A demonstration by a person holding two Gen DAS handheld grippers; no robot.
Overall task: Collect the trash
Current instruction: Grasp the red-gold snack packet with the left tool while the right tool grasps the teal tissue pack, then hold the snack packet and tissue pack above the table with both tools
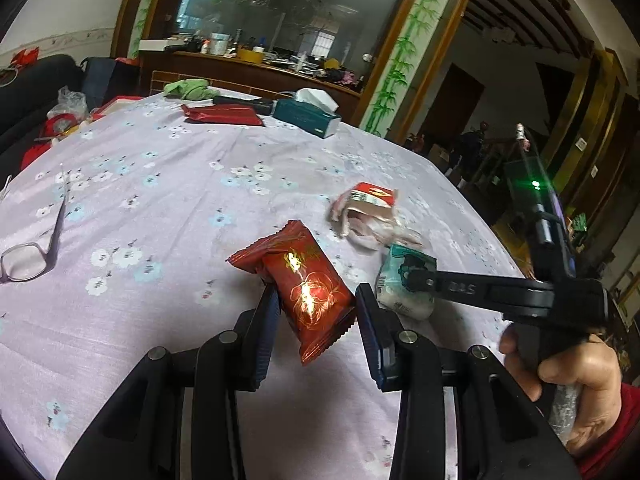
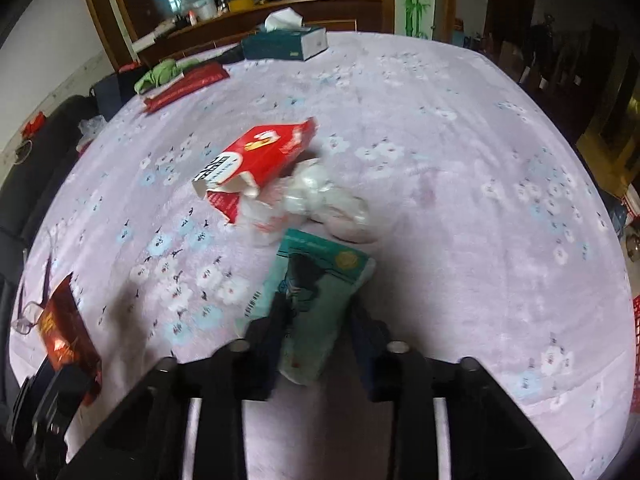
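Leftmost, the left gripper (image 1: 316,316) has its fingers spread around a red snack wrapper (image 1: 300,280), framing it for a pinch. Right of the wrapper, the right gripper (image 2: 316,336) straddles a teal tissue pack (image 2: 320,300); whether those fingers press it I cannot tell. Beyond the wrapper on the tablecloth (image 1: 160,200) a torn red carton (image 1: 370,200) waits.

Perhaps "DAS" on right tongs (image 1: 412,280)

Black left gripper (image 1: 316,312) with ribbed blue pads, silver pivot screws, right hand (image 1: 576,376) in red sleeve
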